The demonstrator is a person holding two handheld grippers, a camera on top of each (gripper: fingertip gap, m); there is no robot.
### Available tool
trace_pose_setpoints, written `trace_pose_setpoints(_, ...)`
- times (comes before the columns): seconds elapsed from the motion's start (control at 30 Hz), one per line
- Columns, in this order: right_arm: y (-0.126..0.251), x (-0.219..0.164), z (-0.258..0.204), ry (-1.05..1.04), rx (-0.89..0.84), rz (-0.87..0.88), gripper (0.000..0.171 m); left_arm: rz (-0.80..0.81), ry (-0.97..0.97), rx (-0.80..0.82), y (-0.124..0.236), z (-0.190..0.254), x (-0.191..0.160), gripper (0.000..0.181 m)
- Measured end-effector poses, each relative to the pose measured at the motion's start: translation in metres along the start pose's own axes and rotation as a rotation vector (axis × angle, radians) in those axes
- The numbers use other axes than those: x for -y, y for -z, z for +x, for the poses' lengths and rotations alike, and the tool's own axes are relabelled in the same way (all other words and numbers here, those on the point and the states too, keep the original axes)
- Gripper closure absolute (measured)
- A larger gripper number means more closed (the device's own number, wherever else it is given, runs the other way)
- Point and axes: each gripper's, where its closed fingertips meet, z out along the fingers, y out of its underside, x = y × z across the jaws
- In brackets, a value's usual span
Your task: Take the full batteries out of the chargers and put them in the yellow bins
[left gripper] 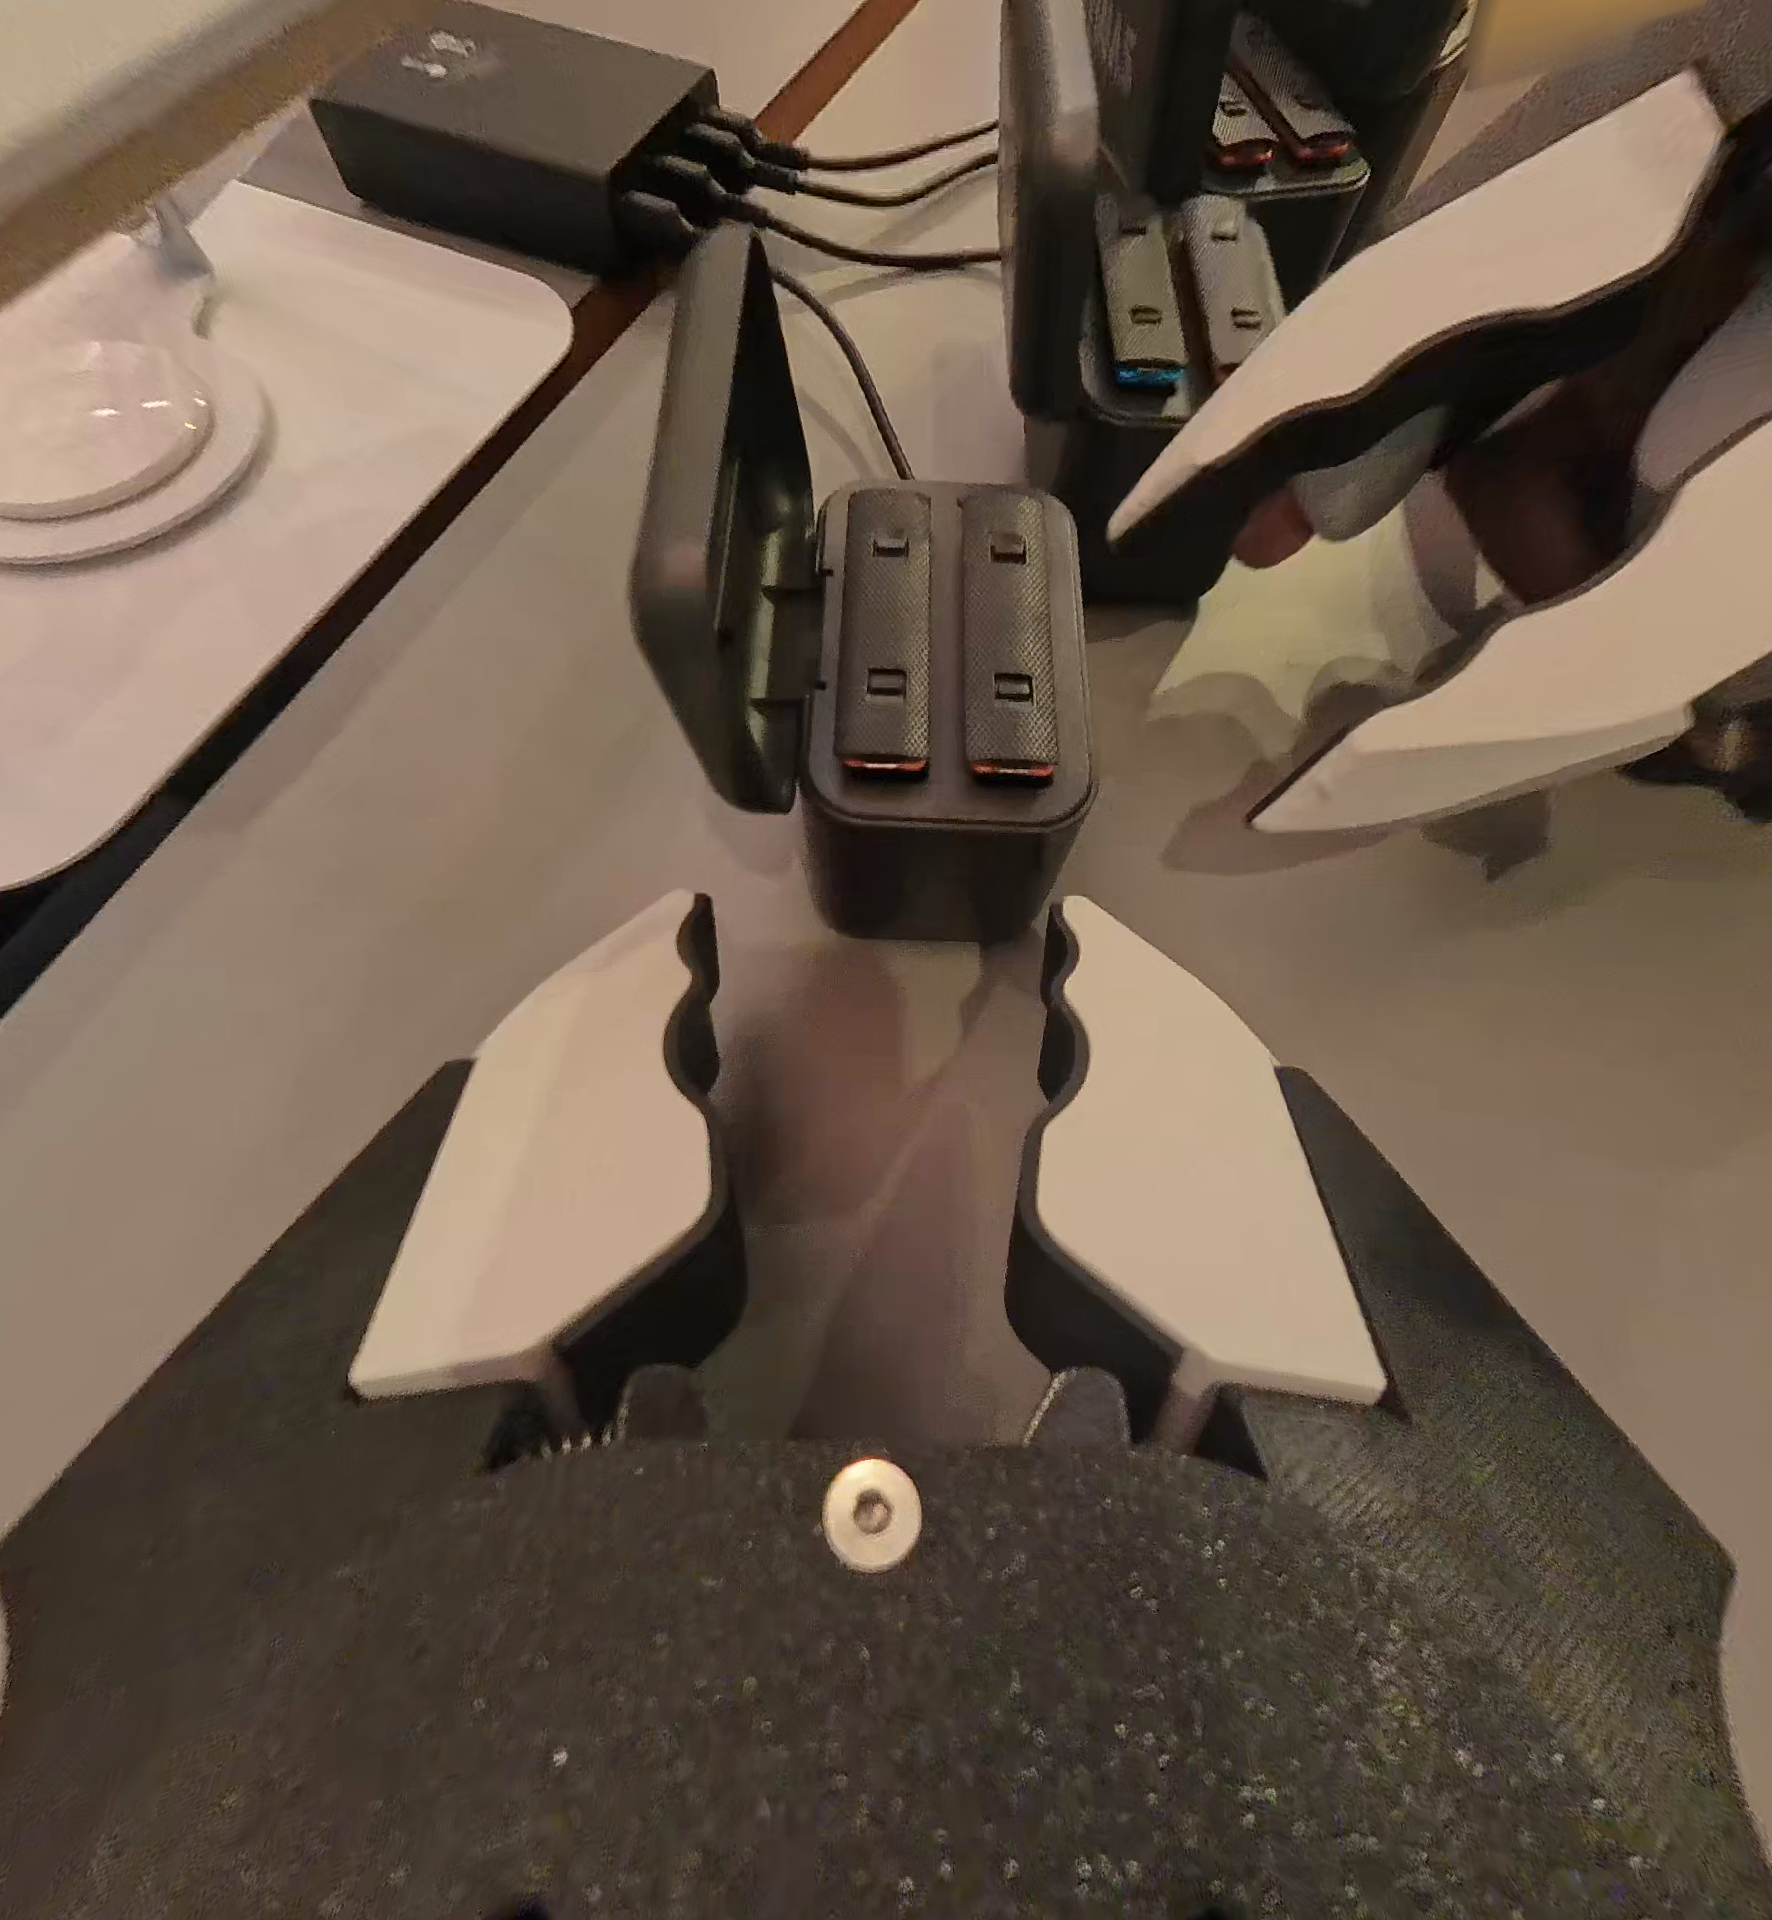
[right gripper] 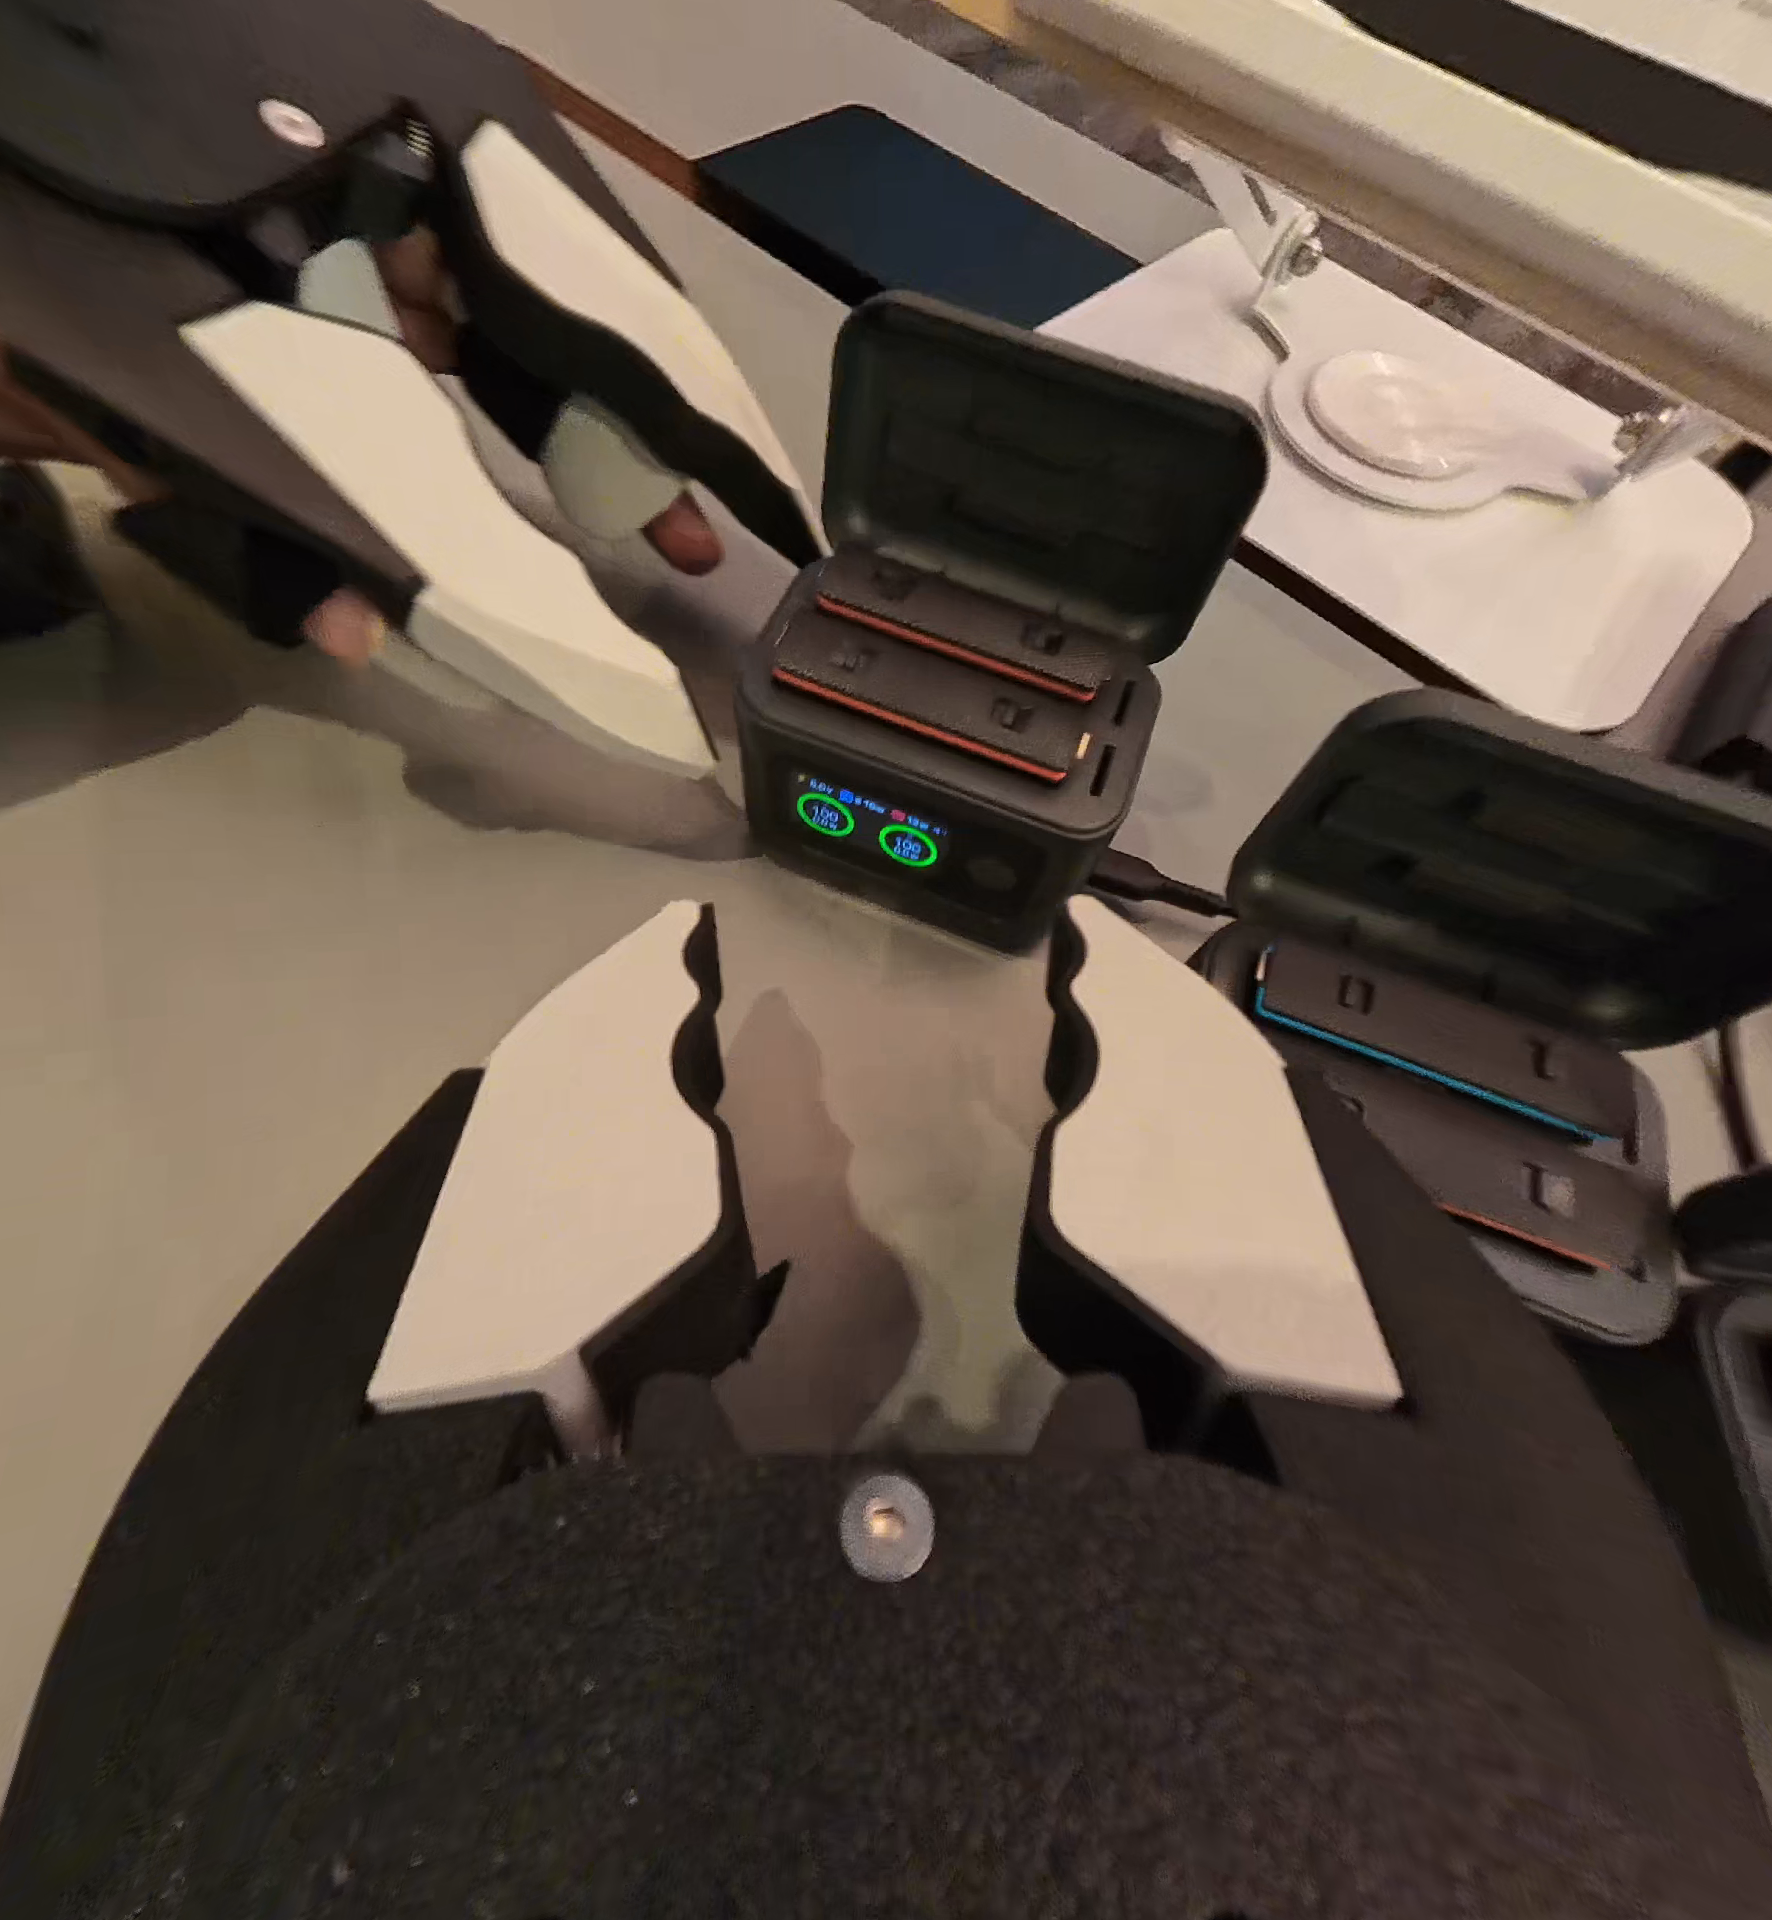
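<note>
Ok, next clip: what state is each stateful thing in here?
Black two-slot charger: lid open, two red-tipped batteries seated, screen lit.
Second black charger with a blue-edged battery: lid open, batteries seated.
Left gripper: open, empty.
Right gripper: open, empty.
Black power hub: cables plugged in.

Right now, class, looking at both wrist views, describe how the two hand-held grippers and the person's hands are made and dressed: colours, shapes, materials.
Each gripper, left and right, has two broad white fingers with wavy, scalloped black inner edges, set in a speckled, textured black body with a silver hex screw at its centre. The hand gripping the left one wears a black fingerless glove with light grey panels.
</note>
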Motion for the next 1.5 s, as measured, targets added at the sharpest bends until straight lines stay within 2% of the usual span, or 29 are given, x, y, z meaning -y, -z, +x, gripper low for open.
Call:
trace_pose_setpoints(0.2,-0.021,0.004,0.003,-0.046,-0.142,0.004,0.082,0.072,-0.02,0.043,0.036,0.002,0.029,0.131)
trace_pose_setpoints(0.43,-0.045,0.011,0.009,-0.123,-0.178,-0.039,0.069,0.053,-0.099,0.112,0.05,0.012,0.053,0.14)
trace_pose_setpoints(0.5,-0.05,0.014,0.009,-0.142,-0.195,-0.044,0.07,0.061,-0.095,0.109,0.05,0.014,0.057,0.141)
trace_pose_setpoints(0.53,-0.051,0.014,0.012,-0.15,-0.207,-0.043,0.078,0.056,-0.1,0.104,0.05,0.016,0.056,0.143)
trace_pose_setpoints(0.7,-0.05,0.013,0.009,-0.113,-0.111,-0.035,0.08,-0.01,-0.159,0.101,0.048,0.021,0.051,0.148)
trace_pose_setpoints(0.8,-0.045,0.011,0.006,-0.07,-0.038,-0.031,0.08,-0.086,-0.236,0.077,0.043,0.029,0.048,0.149)
trace_pose_setpoints(1.0,-0.029,0.002,0.001,0.052,0.115,-0.011,0.08,-0.288,-0.534,-0.005,0.029,0.053,0.044,0.147)
trace_pose_setpoints(1.2,-0.014,-0.005,-0.001,0.167,0.256,0.017,0.08,-0.531,-0.768,-0.09,0.006,0.065,0.047,0.136)
trace_pose_setpoints(1.3,-0.011,-0.008,0.0,0.194,0.303,0.021,0.08,-0.644,-0.837,-0.115,-0.004,0.059,0.048,0.13)
trace_pose_setpoints(1.5,-0.007,-0.01,0.0,0.215,0.346,0.033,0.079,-0.764,-0.877,-0.187,-0.013,0.052,0.051,0.123)
